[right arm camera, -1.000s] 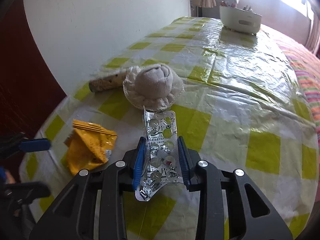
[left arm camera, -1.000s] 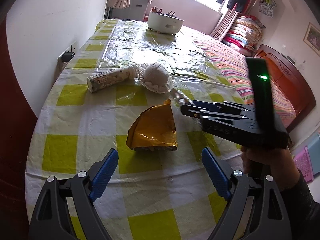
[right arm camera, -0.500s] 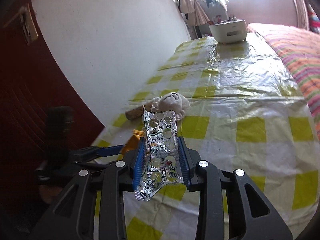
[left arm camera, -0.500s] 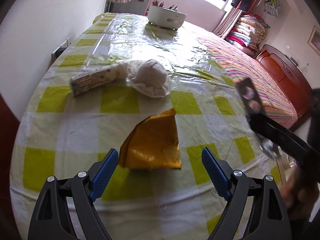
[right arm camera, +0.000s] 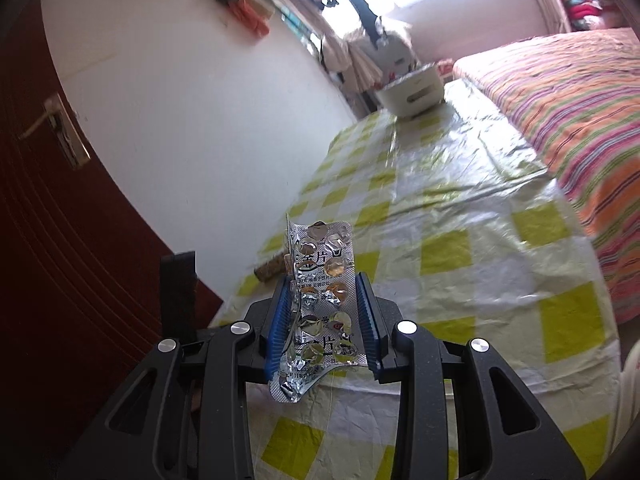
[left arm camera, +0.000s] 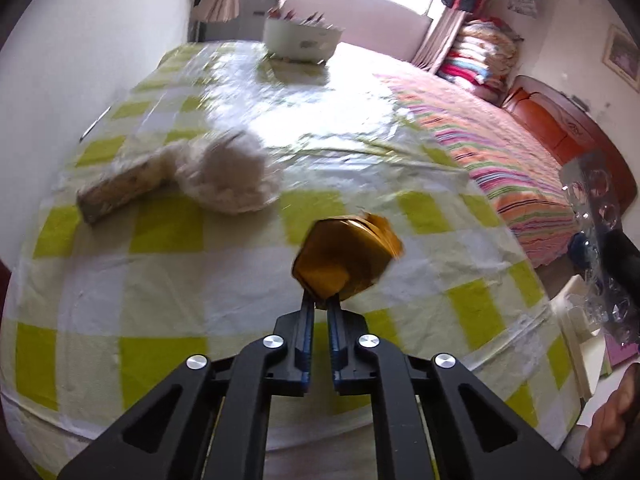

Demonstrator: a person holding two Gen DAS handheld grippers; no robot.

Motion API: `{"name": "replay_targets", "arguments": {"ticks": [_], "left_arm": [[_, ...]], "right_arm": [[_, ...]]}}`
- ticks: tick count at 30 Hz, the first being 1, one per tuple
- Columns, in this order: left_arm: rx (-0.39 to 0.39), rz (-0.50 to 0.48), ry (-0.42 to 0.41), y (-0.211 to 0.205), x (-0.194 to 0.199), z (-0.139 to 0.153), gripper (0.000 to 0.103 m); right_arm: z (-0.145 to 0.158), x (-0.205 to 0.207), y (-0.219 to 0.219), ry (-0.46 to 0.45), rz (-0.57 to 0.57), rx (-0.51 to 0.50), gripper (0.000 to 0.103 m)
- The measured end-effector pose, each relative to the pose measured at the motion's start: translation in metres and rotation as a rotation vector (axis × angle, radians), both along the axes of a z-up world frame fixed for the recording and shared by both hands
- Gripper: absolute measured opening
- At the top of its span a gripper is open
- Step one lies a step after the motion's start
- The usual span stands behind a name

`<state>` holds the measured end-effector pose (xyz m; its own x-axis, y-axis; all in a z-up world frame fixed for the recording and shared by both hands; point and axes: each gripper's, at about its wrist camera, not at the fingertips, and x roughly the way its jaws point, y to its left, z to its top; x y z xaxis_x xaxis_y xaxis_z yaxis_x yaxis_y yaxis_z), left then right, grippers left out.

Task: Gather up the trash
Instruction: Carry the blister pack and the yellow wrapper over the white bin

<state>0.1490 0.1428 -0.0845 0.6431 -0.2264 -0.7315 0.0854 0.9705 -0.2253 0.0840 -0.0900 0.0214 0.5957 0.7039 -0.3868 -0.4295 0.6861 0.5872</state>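
The left gripper [left arm camera: 321,305] is clamped on the lower corner of a crumpled yellow snack wrapper [left arm camera: 347,258], its blue-padded fingers [left arm camera: 306,328] drawn nearly together with only the foil between them; the wrapper stands up beyond the tips, above the near part of the table [left arm camera: 168,300], and whether it touches the cloth cannot be told. The table is covered by a yellow-green and white checked cloth under glossy plastic. Toward its left edge lies a long tube-like package [left arm camera: 120,190], blurred, and touching its right end sits a wadded pale tissue on a crinkled wrapper [left arm camera: 228,178], both well apart from the held wrapper. At the table's far end stands a white tub [left arm camera: 302,40] with small things sticking out of it. The right gripper [right arm camera: 323,304] is closed on a silver blister pack [right arm camera: 322,300], the blue pads pressing its two long sides so that the sheet stands upright between them, its punched-out pockets and printed characters facing the camera, a torn foil end hanging below the pads. In the left wrist view this pack [left arm camera: 600,240] shows off the table's right edge, in front of a bed with a striped cover [left arm camera: 500,148]. The person's hand [left arm camera: 608,428] shows at the lower right.
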Motion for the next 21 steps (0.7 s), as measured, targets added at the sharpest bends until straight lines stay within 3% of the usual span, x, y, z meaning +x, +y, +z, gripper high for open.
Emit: {"name": "replay_targets", "arguments": {"ticks": [8, 21], "left_arm": [[-0.038, -0.068, -0.099, -0.054, -0.010, 0.027, 0.006], [-0.048, -0.246, -0.117, -0.137, -0.016, 0.042, 0.006]], "right_arm": [[0.014, -0.021, -0.053, -0.072, -0.118, 0.028, 0.031], [0.019, -0.053, -0.130, -0.175, -0.342, -0.010, 0.032]]}}
